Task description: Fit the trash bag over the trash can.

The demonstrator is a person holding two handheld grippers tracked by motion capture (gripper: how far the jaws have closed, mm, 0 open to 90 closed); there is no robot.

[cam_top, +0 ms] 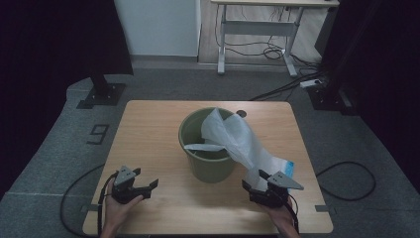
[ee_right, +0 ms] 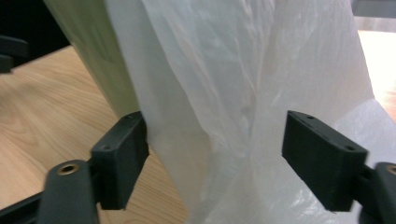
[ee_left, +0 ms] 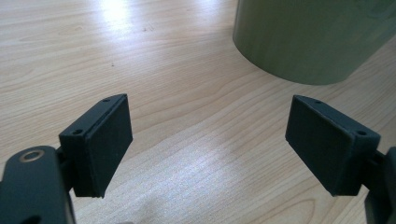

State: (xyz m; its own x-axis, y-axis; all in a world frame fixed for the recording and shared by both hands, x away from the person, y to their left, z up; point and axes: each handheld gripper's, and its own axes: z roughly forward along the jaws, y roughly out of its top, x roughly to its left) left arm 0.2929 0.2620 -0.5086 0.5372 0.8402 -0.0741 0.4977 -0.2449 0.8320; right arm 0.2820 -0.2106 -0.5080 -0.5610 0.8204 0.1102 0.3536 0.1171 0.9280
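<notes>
1. The right gripper (cam_top: 257, 184) is standing released at the near right of the counter (cam_top: 148, 129), its jaws spread to either side of a white plastic bag (cam_top: 237, 139). In the right gripper view the film (ee_right: 224, 93) is passing between the pads without either one pressing on it.
2. The left gripper (cam_top: 146, 186) is sitting released at the near left, jaws wide and pointing toward the green bucket (cam_top: 205, 148), with bare wood between them in the left gripper view.
3. The bag is hanging half inside the bucket and trailing over its right rim down to the counter by the right gripper.
4. The bag's lower end is lying partly hidden behind that gripper; a blue-edged patch (cam_top: 289, 166) is showing there, too small to make out.
5. The bucket's top is being cut off in the left gripper view (ee_left: 308, 37).
6. Beyond the counter, cables (cam_top: 277, 49) are lying on the grey floor under a desk (cam_top: 257, 20).
</notes>
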